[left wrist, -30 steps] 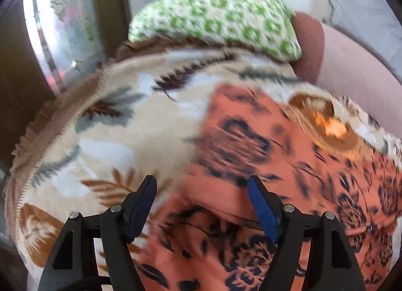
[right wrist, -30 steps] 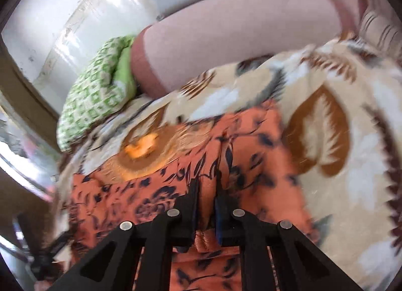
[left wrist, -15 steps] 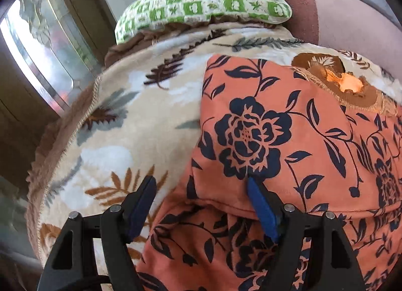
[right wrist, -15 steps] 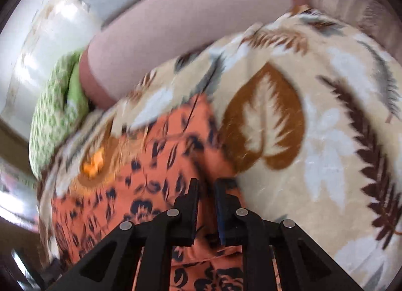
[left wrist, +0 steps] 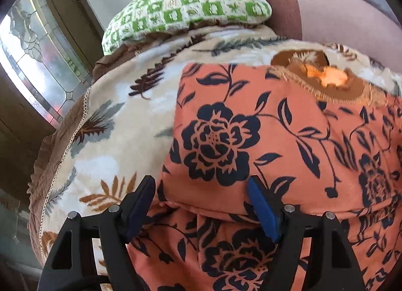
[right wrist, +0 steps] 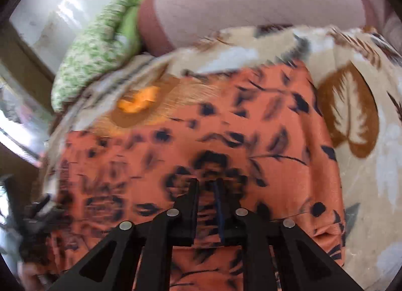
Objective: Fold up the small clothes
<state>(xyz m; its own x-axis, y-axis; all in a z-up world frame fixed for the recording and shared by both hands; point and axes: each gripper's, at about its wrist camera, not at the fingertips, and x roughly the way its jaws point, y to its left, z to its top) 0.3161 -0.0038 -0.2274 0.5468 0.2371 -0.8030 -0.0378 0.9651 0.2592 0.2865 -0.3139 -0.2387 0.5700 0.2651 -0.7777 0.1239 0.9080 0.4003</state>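
An orange garment with a dark navy flower print [left wrist: 251,127] lies on a leaf-patterned blanket [left wrist: 113,115], with one flap folded over a lower layer. It also shows in the right wrist view [right wrist: 226,127], blurred by motion. My left gripper [left wrist: 201,205] is open, its blue pads either side of the fold's near edge, holding nothing. My right gripper [right wrist: 206,190] has its fingers nearly together just above the cloth; a narrow gap shows between them and I see no cloth pinched there.
A green checked pillow [left wrist: 188,2] lies at the blanket's far end, beside a pink bolster [left wrist: 339,14]. A patterned glass window [left wrist: 32,60] and dark wooden frame stand to the left. The blanket's left edge [left wrist: 62,153] drops away.
The right gripper, shut on the garment's edge, swung left over the cloth and now has a small gap between its fingers. The left gripper stayed open; the flap lies flat.
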